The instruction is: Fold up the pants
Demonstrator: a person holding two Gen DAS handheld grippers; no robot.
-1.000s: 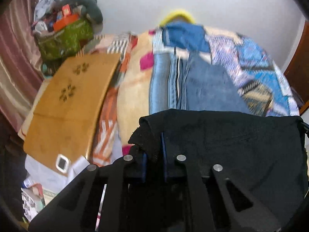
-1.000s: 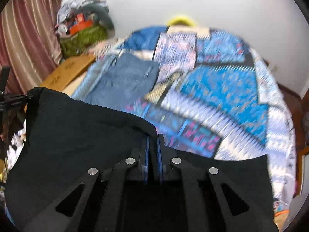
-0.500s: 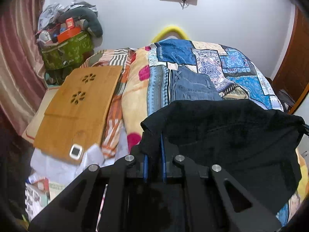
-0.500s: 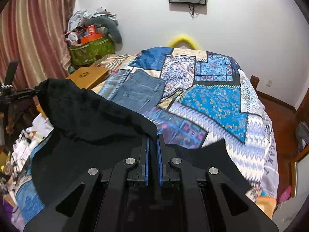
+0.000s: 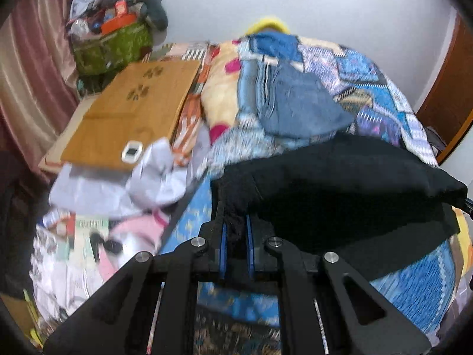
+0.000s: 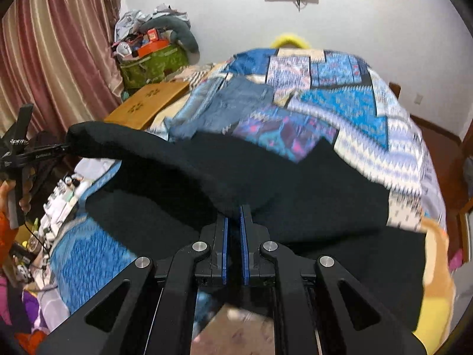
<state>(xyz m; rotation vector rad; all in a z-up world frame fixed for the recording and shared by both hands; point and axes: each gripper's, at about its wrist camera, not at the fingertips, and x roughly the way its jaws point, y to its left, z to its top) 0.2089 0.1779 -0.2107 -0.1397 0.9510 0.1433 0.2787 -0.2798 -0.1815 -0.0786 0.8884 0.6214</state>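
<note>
While your left gripper (image 5: 235, 230) and right gripper (image 6: 233, 222) each pinch the edge of the black pants (image 6: 266, 177), jaws nearly closed on the cloth, you hold it stretched between them over the patchwork bedspread (image 6: 340, 100), near the folded jeans (image 5: 298, 103).

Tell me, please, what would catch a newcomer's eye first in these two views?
Black pants fill the foreground, stretched between the left claw and the right claw, each shut on an edge of the cloth. Behind them lies a bright blue patchwork bedspread with folded jeans on it. A wooden board sits left of the bed.
</note>
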